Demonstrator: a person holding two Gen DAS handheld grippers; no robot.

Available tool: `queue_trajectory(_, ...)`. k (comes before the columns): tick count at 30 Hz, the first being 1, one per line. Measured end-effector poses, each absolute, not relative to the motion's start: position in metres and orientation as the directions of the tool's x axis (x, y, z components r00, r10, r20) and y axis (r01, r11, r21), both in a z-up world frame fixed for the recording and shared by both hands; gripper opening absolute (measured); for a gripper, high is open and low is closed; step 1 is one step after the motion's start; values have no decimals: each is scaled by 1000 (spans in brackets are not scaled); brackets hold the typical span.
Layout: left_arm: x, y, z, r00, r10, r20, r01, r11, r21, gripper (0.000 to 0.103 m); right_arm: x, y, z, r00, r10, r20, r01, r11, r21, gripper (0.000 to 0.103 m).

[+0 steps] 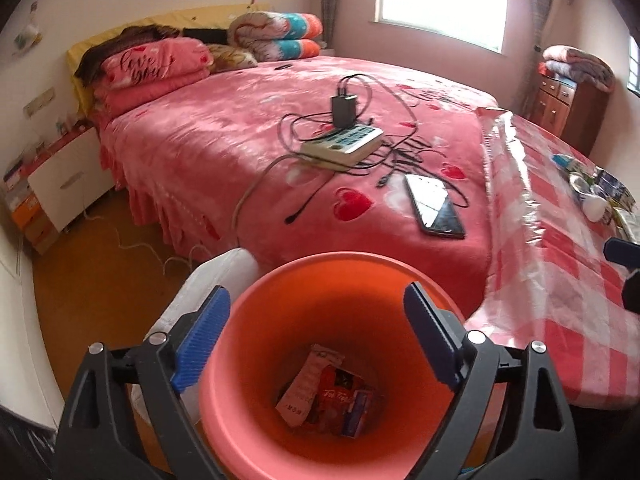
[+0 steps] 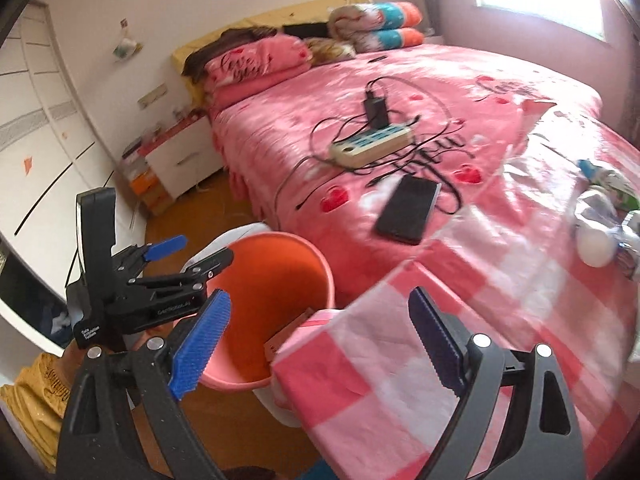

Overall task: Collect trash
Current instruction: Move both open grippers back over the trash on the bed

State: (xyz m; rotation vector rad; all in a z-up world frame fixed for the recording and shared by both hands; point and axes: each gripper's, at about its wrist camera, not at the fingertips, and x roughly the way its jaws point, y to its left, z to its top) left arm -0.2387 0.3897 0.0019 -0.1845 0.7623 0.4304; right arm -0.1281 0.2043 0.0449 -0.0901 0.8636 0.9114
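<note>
**Both Grippers Open at the Trash Bin**

The left gripper [image 1: 316,336] is hovering directly over the orange trash bin [image 1: 312,280], looking down into it. Its blue fingers [image 1: 200,340] are standing wide apart, one outside the bin's left rim and one over the right side of its mouth, and are gripping nothing. At the bottom of the bin, several wrappers and packets [image 1: 324,392] are lying in a loose pile (one white with red print, others red and blue).

The right gripper [image 2: 316,344] is pointing toward the bed, with its fingers equally spread and nothing between them. In its view, the left gripper [image 2: 188,256] is reaching over the near rim of the trash bin [image 2: 276,272], and the bin is standing on the floor just beside the corner of the checked plastic cloth [image 2: 400,320].

More trash [image 2: 600,216] is sitting on the checked cloth at far right: a white rounded item, crumpled wrappers and a small bottle (details are blurring out at the lens edge).

On the pink bedspread [image 1: 224,136], a power strip [image 1: 344,144] with a black charger [image 1: 343,110] plugged in is lying among tangled cables. A phone [image 1: 434,204] is lying face up near the cloth's edge.
</note>
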Motion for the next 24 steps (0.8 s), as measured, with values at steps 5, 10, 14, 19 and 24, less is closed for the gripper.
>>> queue_trajectory(5,-229,368,10,659,287,-695,-400,917,0,89,-129,182,50,349,660,-665,-698,657,286,90)
queue_trajectory(10,-220,350,16,677,254,-691,-361,932,-12,89,-129,169,53,383,657,-649,-684,674,278,90)
queue_trajectory(14,-212,335,23,693,233,-682,-332,943,-15,90,-130,158,57,408,656,-635,-673,686,277,90)
queue_trajectory(19,-203,320,33,707,218,-673,-306,952,-14,90,-131,142,61,439,654,-615,-658,701,276,90)
queue_trajectory(24,-197,307,42,719,203,-664,-284,959,-14,90,-130,125,69,465,662,-588,-640,710,293,90)
